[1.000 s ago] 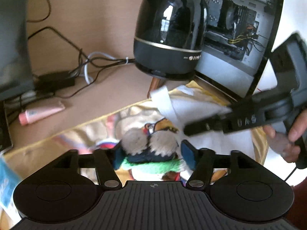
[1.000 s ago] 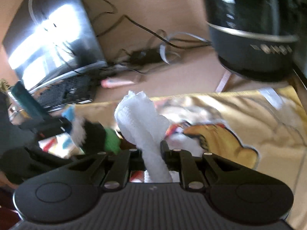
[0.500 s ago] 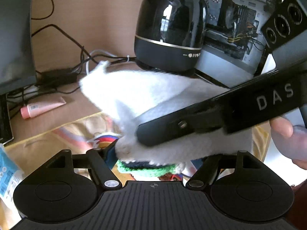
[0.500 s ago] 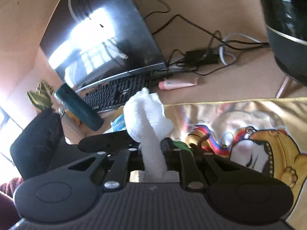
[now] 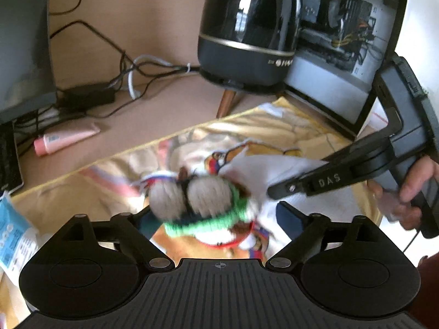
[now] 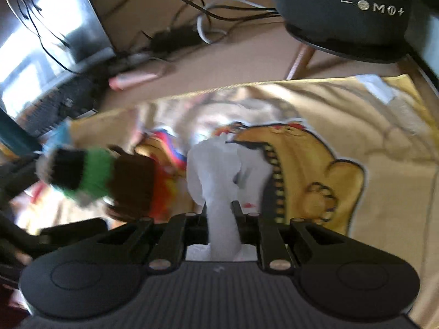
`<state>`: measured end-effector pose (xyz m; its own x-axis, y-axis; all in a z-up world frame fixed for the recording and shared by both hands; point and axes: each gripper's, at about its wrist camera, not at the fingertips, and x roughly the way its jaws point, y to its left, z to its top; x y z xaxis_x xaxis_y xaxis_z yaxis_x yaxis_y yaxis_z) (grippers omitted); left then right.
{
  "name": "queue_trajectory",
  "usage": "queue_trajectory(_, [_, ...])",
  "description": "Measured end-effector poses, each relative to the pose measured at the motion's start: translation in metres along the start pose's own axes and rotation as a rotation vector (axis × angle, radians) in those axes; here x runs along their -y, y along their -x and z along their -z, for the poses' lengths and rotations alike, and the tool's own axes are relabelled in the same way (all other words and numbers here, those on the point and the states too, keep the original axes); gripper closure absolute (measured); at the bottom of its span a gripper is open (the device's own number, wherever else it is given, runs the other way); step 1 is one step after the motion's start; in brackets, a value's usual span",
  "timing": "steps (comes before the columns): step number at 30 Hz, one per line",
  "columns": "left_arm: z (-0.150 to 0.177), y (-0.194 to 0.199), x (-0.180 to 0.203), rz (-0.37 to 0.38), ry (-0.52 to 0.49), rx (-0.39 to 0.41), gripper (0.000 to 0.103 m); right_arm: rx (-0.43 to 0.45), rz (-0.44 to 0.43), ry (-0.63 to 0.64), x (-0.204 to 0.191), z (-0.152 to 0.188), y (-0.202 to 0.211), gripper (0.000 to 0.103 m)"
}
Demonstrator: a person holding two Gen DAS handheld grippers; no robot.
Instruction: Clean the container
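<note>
A knitted container (image 5: pixel 197 205) with beige, black, green, white and red bands hovers, blurred, between the fingers of my left gripper (image 5: pixel 216 220). Its jaws stand wide; the right pad (image 5: pixel 288 216) is clear of the knit. In the right wrist view the container (image 6: pixel 90 175) lies on its side at the left, its dark mouth facing right. My right gripper (image 6: pixel 221 205) is shut on a bunched white cloth (image 6: pixel 216 170). From the right, that gripper (image 5: pixel 271 192) presses the cloth (image 5: pixel 263 170) against the container's side.
A yellow printed cloth (image 5: pixel 274 131) covers the desk under both grippers. Behind it stand a black dome speaker (image 5: pixel 247 27), a framed dark panel (image 5: pixel 343 41), tangled cables with a power brick (image 5: pixel 85 96) and a pink tube (image 5: pixel 65 139). A monitor (image 5: pixel 22 41) is at left.
The right gripper with the white cloth swept over the container and has drawn back to its right side. My left jaws stand wider than before, and the container has tilted.
</note>
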<state>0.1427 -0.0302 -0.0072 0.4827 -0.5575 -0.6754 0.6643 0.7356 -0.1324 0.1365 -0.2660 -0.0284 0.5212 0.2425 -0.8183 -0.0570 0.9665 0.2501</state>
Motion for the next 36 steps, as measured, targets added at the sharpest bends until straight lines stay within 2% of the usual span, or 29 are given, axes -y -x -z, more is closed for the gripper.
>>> queue_trajectory(4, [0.018,0.001,-0.011,-0.027,0.008,-0.052,0.010,0.025,-0.011,0.006,0.000,-0.003,0.004,0.088])
queue_trajectory(6, [0.027,0.001,-0.017,-0.035,0.035,-0.078,0.010,0.058,-0.056,0.006,-0.007,-0.012,0.012,0.088])
queue_trajectory(8, [0.032,0.002,-0.021,-0.036,0.059,-0.086,0.010,0.092,-0.137,-0.007,-0.016,-0.023,0.022,0.088])
queue_trajectory(11, [0.029,0.005,-0.021,-0.049,0.055,-0.067,0.010,0.127,-0.354,-0.031,-0.030,-0.039,0.039,0.088])
queue_trajectory(13, [0.027,0.008,-0.019,-0.057,0.037,-0.058,0.010,0.120,-0.464,-0.021,-0.042,-0.047,0.040,0.087])
queue_trajectory(16, [0.022,0.013,-0.017,-0.081,-0.002,-0.052,0.010,0.077,-0.456,0.009,-0.054,-0.048,0.025,0.080])
queue_trajectory(19, [0.015,0.024,-0.020,-0.100,-0.026,-0.042,0.010,0.021,-0.497,-0.063,-0.046,-0.042,0.013,0.085])
queue_trajectory(22, [0.007,0.039,-0.024,-0.071,-0.024,-0.015,0.010,-0.037,-0.512,-0.088,-0.042,-0.029,0.006,0.088])
queue_trajectory(23, [0.004,0.044,-0.025,-0.060,-0.024,-0.007,0.010,-0.048,-0.512,-0.086,-0.041,-0.024,0.004,0.090])
queue_trajectory(24, [0.001,0.045,-0.025,-0.056,-0.030,-0.007,0.010,-0.051,-0.505,-0.083,-0.040,-0.020,0.003,0.096])
queue_trajectory(26, [-0.002,0.043,-0.023,-0.060,-0.051,-0.015,0.009,-0.048,-0.488,-0.095,-0.035,-0.014,0.001,0.095])
queue_trajectory(31, [0.004,0.016,-0.009,-0.038,-0.081,-0.091,0.009,-0.009,-0.333,-0.075,-0.017,-0.010,0.006,0.095])
queue_trajectory(34, [0.009,0.000,0.006,-0.019,-0.145,-0.134,0.009,0.009,-0.190,0.005,-0.012,-0.006,0.007,0.095])
queue_trajectory(36, [0.009,-0.008,0.017,-0.020,-0.206,-0.156,0.009,0.003,-0.149,0.004,-0.003,-0.004,0.004,0.095])
